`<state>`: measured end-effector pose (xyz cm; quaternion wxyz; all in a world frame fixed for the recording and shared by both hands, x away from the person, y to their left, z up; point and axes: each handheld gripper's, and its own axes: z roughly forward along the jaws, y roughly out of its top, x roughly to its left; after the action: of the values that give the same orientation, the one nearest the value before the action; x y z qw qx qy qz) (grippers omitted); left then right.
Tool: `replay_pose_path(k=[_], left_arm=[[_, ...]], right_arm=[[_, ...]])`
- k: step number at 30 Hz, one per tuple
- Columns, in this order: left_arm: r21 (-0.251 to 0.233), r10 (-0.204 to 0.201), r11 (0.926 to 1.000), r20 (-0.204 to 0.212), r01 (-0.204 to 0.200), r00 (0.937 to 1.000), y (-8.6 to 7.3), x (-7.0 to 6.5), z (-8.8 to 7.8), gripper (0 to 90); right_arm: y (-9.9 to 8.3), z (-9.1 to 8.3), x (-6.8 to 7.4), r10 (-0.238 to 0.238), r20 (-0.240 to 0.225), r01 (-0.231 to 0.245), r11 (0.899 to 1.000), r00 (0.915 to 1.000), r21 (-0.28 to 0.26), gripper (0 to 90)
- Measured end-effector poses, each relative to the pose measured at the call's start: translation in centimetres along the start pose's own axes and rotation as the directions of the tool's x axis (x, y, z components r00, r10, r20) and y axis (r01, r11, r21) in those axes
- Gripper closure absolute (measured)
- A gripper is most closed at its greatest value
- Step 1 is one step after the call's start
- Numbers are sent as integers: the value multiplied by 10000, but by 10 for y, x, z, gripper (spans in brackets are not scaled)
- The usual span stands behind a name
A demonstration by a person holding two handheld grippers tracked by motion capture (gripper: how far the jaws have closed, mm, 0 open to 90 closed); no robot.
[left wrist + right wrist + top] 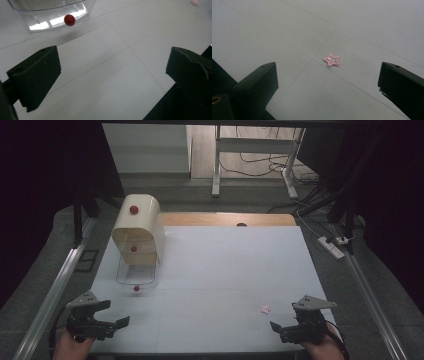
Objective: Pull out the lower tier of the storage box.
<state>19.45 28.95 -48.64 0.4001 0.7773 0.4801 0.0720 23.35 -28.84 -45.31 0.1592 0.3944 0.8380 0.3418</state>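
Observation:
A cream, round-topped cabinet [137, 227] with red knobs stands at the table's far left. Its clear bottom drawer [135, 274] is pulled out toward me, red knob [136, 288] at its front; the left gripper view shows that drawer [52, 15] and knob [69, 20] ahead. A small pink star-shaped clip [265, 309] lies on the white table near the front right; in the right gripper view the clip [332, 60] rests just beyond the jaws. My left gripper [116, 320] is open at the front left, empty. My right gripper [280, 329] is open at the front right, empty.
The white tabletop [225, 270] has a wooden strip [227, 219] along its far edge. Metal rails [55, 290] run down both sides. A power strip [331, 246] and cables lie on the floor to the right, and a white frame [255, 150] stands behind.

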Motion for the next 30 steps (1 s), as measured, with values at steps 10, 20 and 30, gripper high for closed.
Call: replay_pose_path(k=[10, 20, 30], left_arm=[[-159, -100, 9998, -134, 97, 9999, -4, -1, -6, 1], [-156, -65, 9999, -334, 60, 9994, -8, -1, -12, 1], [-167, -47, 9999, -553, 38, 9985, -12, -2, -18, 0]], right_arm=[[0, 0, 0, -8, 3, 8, 10000, 10000, 11, 27], [0, 0, 0, -8, 4, 8, 10000, 10000, 20, 27], [0, 0, 0, 2, 12, -2, 10000, 10000, 14, 27]])
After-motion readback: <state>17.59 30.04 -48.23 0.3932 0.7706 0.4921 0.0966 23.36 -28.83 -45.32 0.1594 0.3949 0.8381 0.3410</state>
